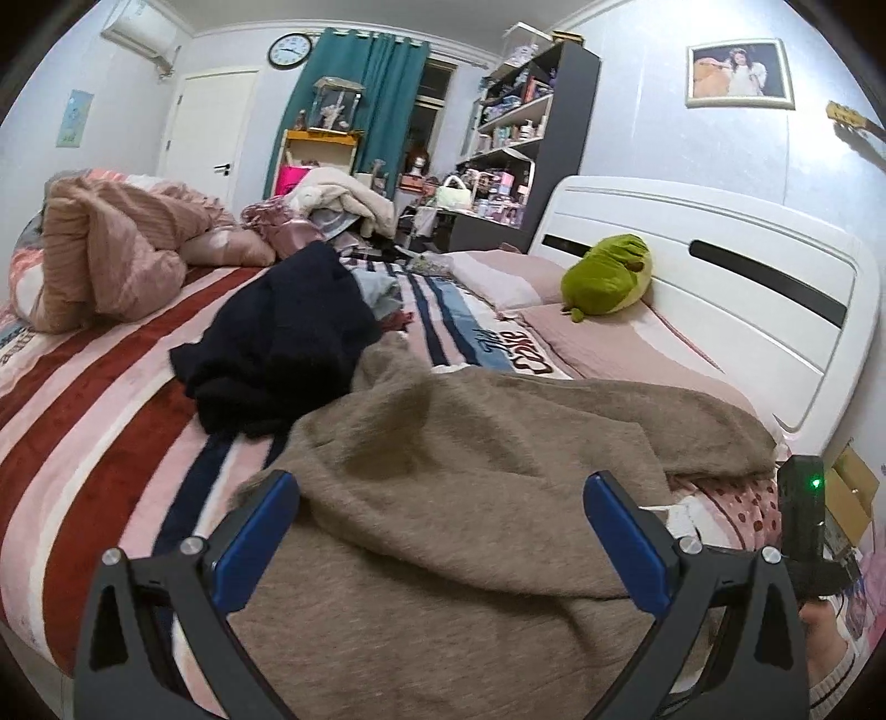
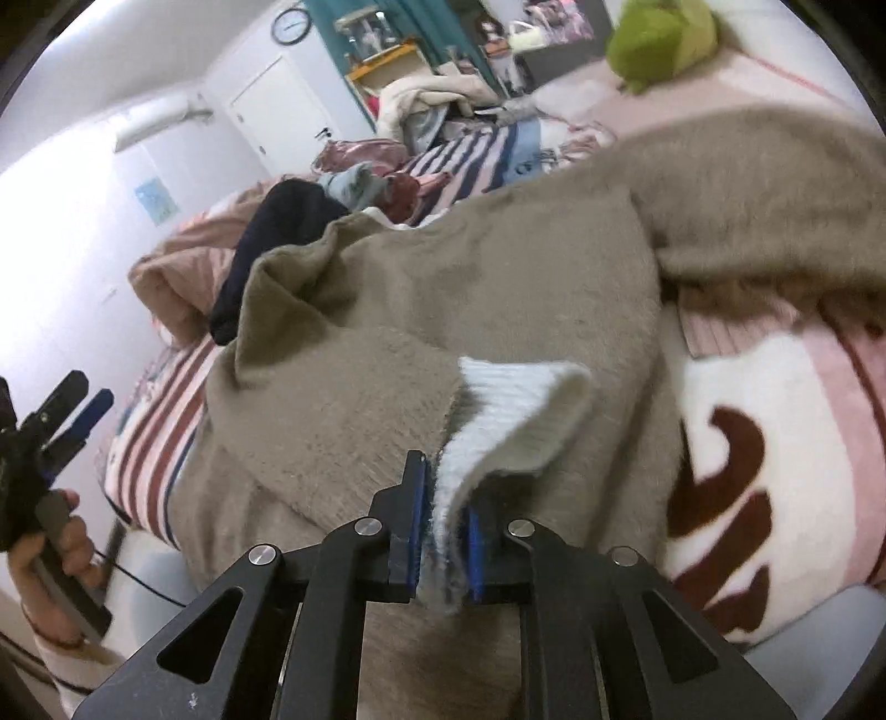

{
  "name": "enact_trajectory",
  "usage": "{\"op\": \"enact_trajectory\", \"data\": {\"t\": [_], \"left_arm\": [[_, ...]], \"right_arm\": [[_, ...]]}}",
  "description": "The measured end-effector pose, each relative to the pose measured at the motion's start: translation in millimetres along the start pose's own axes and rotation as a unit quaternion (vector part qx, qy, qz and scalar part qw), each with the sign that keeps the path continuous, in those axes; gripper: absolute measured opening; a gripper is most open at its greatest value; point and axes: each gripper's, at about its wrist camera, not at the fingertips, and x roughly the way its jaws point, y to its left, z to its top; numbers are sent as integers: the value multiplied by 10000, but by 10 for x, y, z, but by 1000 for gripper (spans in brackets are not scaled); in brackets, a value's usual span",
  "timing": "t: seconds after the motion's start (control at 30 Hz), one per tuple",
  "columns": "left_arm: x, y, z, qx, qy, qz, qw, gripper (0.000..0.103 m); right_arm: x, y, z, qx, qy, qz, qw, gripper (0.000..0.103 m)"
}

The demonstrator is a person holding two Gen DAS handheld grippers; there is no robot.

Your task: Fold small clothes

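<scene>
Right gripper jaws clamped shut; left gripper jaws spread wide, gripping nothing.

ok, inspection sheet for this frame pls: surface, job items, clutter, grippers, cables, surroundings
Surface: striped bed cover, rumpled.
Job's things: taupe fuzzy sweater spread out; its white ribbed cuff lifted.
Clutter: navy garment, pink quilt, green plush toy.
Grippers: left gripper open above the sweater; right gripper shut on the cuff.
Cables: thin black cable by the left hand.
Surroundings: white headboard, bookshelf, wall clock.
</scene>
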Motion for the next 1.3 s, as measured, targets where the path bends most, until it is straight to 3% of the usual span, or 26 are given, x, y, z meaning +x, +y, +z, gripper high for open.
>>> {"op": "enact_trajectory", "data": {"t": [0.07, 0.13, 0.3, 0.37, 0.47, 0.6, 0.7, 0.8, 0.83, 0.97, 1.13, 1.3], "left_arm": [[32, -107, 47, 31, 3, -6, 10000, 102], [80, -200, 84, 28, 36, 7, 10000, 102], [181, -496, 129, 224, 50, -227, 9995, 102], [213, -593, 140, 288, 47, -270, 9992, 102], [303, -733, 176, 276, 77, -386, 9988, 102], [410, -866, 215, 269, 117, -426, 9987, 102], [467, -937, 246, 300, 138, -410, 9986, 102], [510, -989, 273, 316, 174, -382, 9986, 102], [524, -1003, 282, 317, 181, -359, 9987, 102], [531, -1010, 305, 294, 183, -298, 9990, 102], [482, -1008, 300, 274, 132, -232, 9993, 102], [414, -997, 297, 242, 74, -220, 9994, 102]], "right_arm": [[-165, -121, 29, 169, -277, 127, 9994, 32], [-388, -264, 85, 214, -681, -18, 9974, 48], [-815, -810, 209, 686, -1295, -473, 9881, 50], [-966, -1124, 176, 1078, -1661, -647, 9781, 57], [-1091, -1483, 131, 1409, -1992, -945, 9652, 57], [-1178, -1976, 161, 2186, -2122, -568, 9508, 57], [-1188, -2220, 243, 2477, -2179, -631, 9419, 57], [-1166, -2323, 349, 2483, -2143, -747, 9417, 57], [-1152, -2327, 382, 2448, -2152, -731, 9426, 56], [-1154, -2235, 506, 2100, -2282, -990, 9455, 31], [-1160, -2039, 589, 1635, -2357, -1332, 9487, 9], [-1210, -1859, 675, 1218, -2446, -1455, 9509, 6]]}}
